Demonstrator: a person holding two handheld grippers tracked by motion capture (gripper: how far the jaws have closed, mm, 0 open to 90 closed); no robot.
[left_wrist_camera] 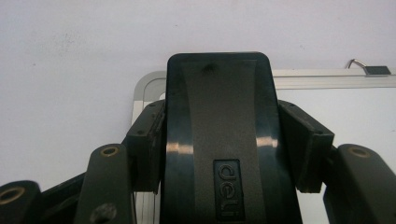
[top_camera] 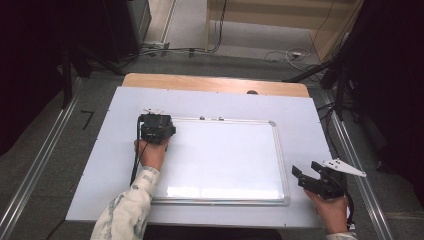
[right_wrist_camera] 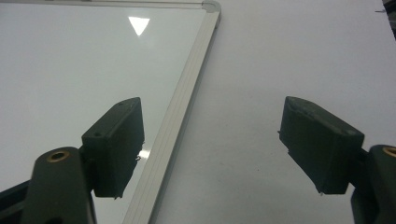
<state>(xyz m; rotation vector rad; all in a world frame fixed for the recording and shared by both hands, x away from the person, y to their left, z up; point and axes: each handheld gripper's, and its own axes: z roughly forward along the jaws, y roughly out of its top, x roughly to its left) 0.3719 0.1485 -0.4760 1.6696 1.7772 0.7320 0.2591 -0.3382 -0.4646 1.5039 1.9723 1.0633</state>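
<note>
Two hand-held tools work at a bench (top_camera: 115,165) covered in pale sheeting. The left tool (top_camera: 157,128) is clamped on a black whiteboard eraser (left_wrist_camera: 219,140), its jaws pressing the eraser's two long sides, and holds it at the upper left corner of a whiteboard (top_camera: 225,155) that lies flat in the middle of the bench. The right tool (top_camera: 320,181) hangs just off the board's lower right corner with its jaws spread wide and nothing between them; in the right gripper view they straddle the board's silver frame (right_wrist_camera: 177,121). The eraser looks light and rigid, with a glossy plastic back that could slip, so gripping it across its narrow width seems sound. The board looks thin, stiff and smooth, likely to slide unless steadied at the frame. Two small hanger clips (top_camera: 210,118) sit on the board's far edge. Cables trail on the floor beyond, well clear.
</note>
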